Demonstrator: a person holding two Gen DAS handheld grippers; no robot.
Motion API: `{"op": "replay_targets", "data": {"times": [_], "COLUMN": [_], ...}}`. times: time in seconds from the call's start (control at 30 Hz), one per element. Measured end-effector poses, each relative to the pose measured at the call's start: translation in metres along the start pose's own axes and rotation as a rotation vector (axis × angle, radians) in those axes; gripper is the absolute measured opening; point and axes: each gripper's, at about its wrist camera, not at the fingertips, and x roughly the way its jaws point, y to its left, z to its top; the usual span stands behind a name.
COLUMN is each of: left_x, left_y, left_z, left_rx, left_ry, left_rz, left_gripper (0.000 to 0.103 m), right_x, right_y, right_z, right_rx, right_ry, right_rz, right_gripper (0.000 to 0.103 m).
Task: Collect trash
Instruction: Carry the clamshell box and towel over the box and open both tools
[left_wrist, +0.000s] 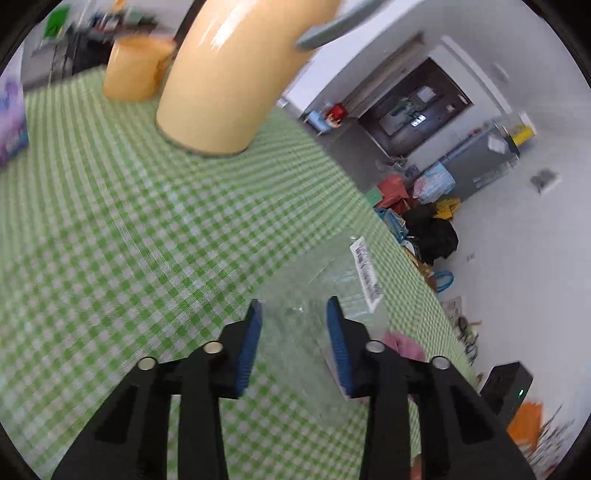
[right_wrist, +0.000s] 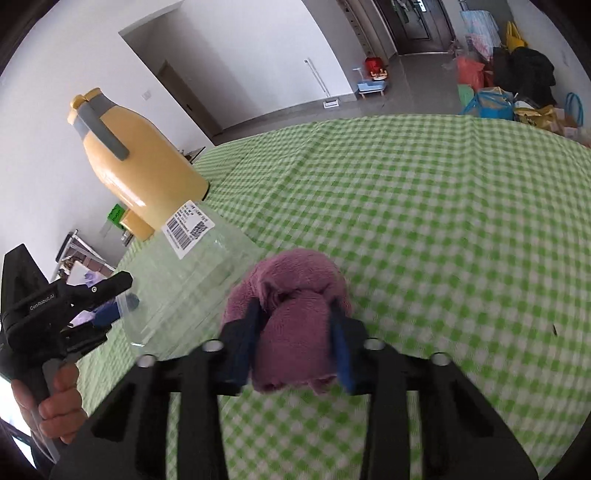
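A clear plastic bag (left_wrist: 325, 288) with a white barcode label (left_wrist: 365, 273) lies on the green checked tablecloth (left_wrist: 147, 229). My left gripper (left_wrist: 293, 314) has its blue pads on either side of the bag's near edge and grips it; the right wrist view shows it (right_wrist: 110, 314) pinching the bag (right_wrist: 192, 273). My right gripper (right_wrist: 295, 314) is shut on a purple cloth (right_wrist: 295, 295), held just above the table beside the bag. A bit of the cloth shows in the left wrist view (left_wrist: 402, 347).
A tall yellow thermos jug (left_wrist: 236, 74) and a yellow cup (left_wrist: 136, 70) stand at the table's far side. A purple box (left_wrist: 11, 122) sits at the left edge. Bags and clutter (left_wrist: 424, 214) lie on the floor past the table's right edge.
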Motion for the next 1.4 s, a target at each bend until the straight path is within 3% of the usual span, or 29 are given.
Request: {"op": "replay_targets", "data": {"times": [0.1, 0.3, 0.47, 0.63, 0.77, 0.9, 1.13, 1.3, 1.4], "left_x": [-0.03, -0.108, -0.18, -0.254, -0.316, -0.374, -0.476, -0.524, -0.54], "left_y": [-0.026, -0.056, -0.057, -0.039, 0.001, 0.058, 0.218, 0.309, 0.351], "left_z": [-0.014, -0.05, -0.077, -0.1, -0.122, -0.145, -0.193, -0.222, -0.236], "left_rx": [0.161, 0.334, 0.396, 0.359, 0.336, 0.276, 0.064, -0.047, -0.113], "left_ry": [-0.024, -0.153, -0.255, -0.313, -0.382, -0.443, -0.47, -0.458, -0.442], "left_rz": [-0.001, 0.053, 0.101, 0.128, 0.17, 0.244, 0.478, 0.636, 0.683], "left_gripper": [0.023, 0.02, 0.02, 0.02, 0.02, 0.02, 0.02, 0.02, 0.02], "right_x": [-0.029, -0.11, -0.169, -0.2, -0.201, -0.175, -0.081, -0.021, 0.007], "right_y": [0.008, 0.024, 0.04, 0.07, 0.108, 0.161, 0.287, 0.385, 0.439], "right_z": [-0.017, -0.044, -0.064, -0.085, -0.102, -0.123, -0.19, -0.251, -0.285], "right_rx": [-0.059, -0.111, -0.127, -0.184, -0.246, -0.332, -0.512, -0.645, -0.713], "right_ry": [-0.006, -0.12, -0.194, -0.215, -0.202, -0.154, 0.031, 0.162, 0.23], "right_rz": [-0.053, -0.146, -0.137, -0.118, -0.079, -0.015, 0.153, 0.282, 0.346], "right_gripper": [0.02, 0.02, 0.02, 0.02, 0.02, 0.02, 0.02, 0.02, 0.02]}}
